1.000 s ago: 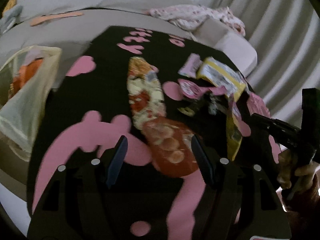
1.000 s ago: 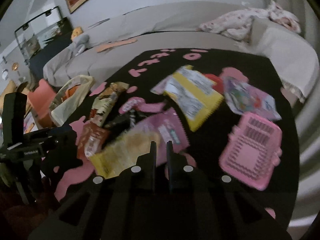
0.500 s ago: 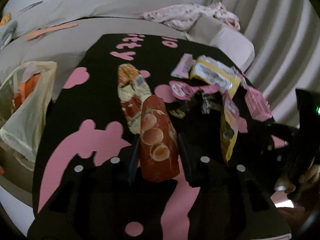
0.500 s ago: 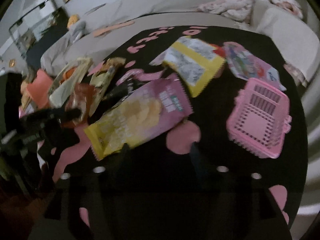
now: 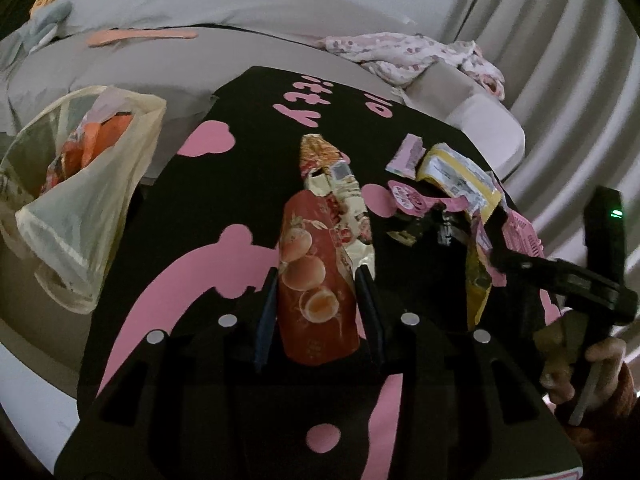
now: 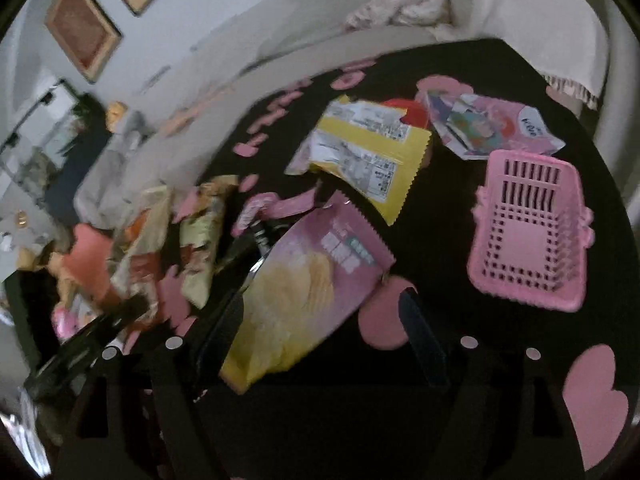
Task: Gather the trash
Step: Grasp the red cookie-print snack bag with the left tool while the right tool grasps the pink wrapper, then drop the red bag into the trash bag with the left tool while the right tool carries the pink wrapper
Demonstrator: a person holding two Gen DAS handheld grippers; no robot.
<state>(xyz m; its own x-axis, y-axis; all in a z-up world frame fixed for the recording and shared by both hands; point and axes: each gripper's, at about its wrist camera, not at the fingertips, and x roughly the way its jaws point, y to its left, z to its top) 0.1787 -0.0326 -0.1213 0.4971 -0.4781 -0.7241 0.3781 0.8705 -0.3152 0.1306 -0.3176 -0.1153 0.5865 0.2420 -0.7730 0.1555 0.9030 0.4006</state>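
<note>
My left gripper point(image 5: 318, 294) is shut on a red snack wrapper point(image 5: 316, 276) with round cracker pictures, held just above the black table point(image 5: 180, 200). A cream floral wrapper point(image 5: 340, 196) lies right behind it. My right gripper point(image 6: 320, 316) is open, its fingers on either side of a pink and yellow chip bag point(image 6: 304, 284) that lies on the table. A yellow and white packet point(image 6: 368, 152) lies beyond it. A translucent plastic bag point(image 5: 76, 192) holding orange trash hangs at the table's left edge.
A pink plastic basket point(image 6: 528, 236) stands on the table at the right. A pink cartoon packet point(image 6: 492, 128) and small pink wrappers point(image 5: 408, 196) lie further back. A grey sofa point(image 5: 200, 40) curves behind the table. The right gripper shows in the left wrist view point(image 5: 560, 280).
My left gripper closed on the red wrapper and lifted it slightly. My right gripper opened from shut and moved in around the pink and yellow chip bag.
</note>
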